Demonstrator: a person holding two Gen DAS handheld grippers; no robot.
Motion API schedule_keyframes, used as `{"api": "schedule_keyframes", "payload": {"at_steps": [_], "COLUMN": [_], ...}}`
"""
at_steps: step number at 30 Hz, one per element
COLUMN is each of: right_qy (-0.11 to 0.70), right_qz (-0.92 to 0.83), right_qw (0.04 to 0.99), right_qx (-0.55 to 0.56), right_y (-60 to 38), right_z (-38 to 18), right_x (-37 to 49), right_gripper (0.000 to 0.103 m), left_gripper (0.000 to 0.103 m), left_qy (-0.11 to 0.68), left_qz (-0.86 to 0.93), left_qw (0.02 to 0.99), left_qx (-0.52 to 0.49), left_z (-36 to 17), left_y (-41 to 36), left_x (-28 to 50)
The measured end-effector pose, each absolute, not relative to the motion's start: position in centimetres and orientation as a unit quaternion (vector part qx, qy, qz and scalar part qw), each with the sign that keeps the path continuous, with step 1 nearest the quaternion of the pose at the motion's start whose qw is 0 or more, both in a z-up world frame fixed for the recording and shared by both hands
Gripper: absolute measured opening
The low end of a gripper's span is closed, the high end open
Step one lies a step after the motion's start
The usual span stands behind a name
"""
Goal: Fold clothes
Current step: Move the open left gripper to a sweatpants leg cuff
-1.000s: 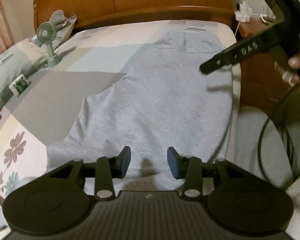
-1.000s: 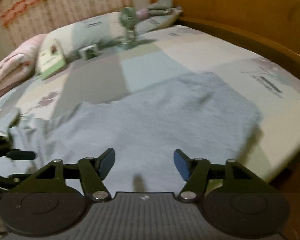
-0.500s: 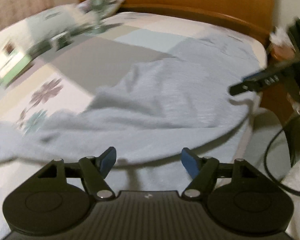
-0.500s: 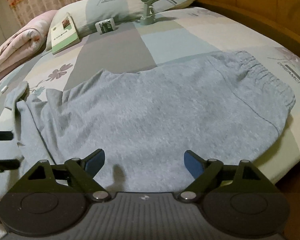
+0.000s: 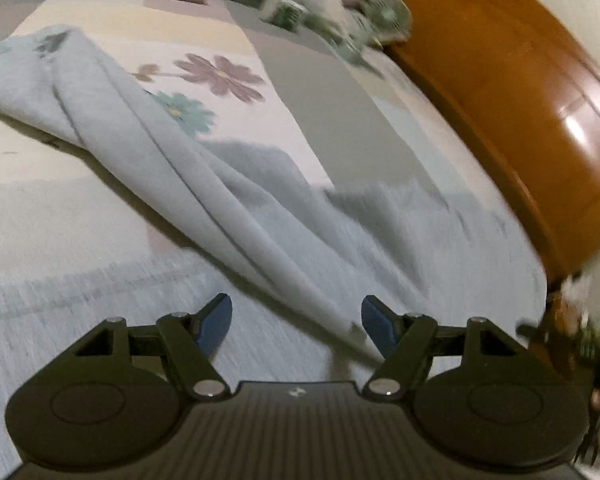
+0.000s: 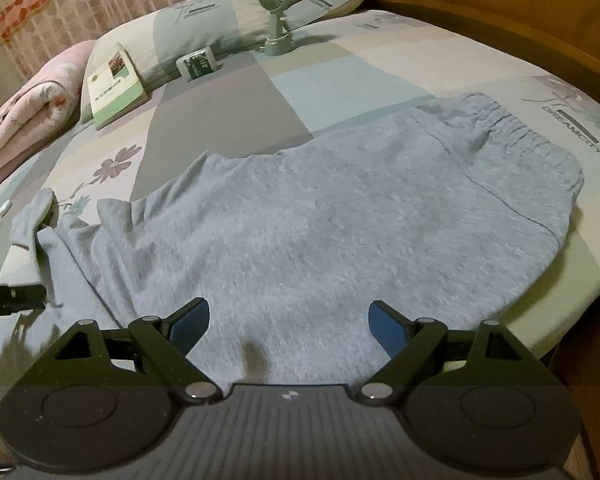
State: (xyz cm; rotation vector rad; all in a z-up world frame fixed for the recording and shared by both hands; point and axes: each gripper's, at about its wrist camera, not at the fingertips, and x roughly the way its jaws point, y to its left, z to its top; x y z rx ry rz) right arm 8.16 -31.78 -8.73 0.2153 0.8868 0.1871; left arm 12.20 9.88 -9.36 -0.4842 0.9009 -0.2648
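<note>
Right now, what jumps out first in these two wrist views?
The grey sweatpants spread across the patchwork bedsheet, waistband at the right, legs trailing left. Both the right gripper and the left gripper sit above the fabric with jaws apart, nothing between them. Far side near the pillows: a small green fan standing upright and a green book.

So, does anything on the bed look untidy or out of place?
Yes. The grey trousers lie flat near the waistband, but the leg end at the left is bunched and creased, not straight. A fan and a book also sit on the bed.
</note>
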Motion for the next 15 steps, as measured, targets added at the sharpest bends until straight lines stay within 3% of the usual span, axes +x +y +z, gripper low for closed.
{"api": "schedule_keyframes", "payload": {"at_steps": [15], "right_qy": [0.441], "right_qz": [0.081], "right_qw": [0.888], "right_qx": [0.100], "right_y": [-31.1], "right_z": [-9.4], "right_x": [8.8], "right_gripper": [0.091], "left_gripper": [0.072], "left_qy": [0.364], "left_qz": [-0.082], "left_qw": [0.830], "left_qx": [-0.414], "left_z": [-12.3], "left_y": [16.8], "left_x": [17.8]}}
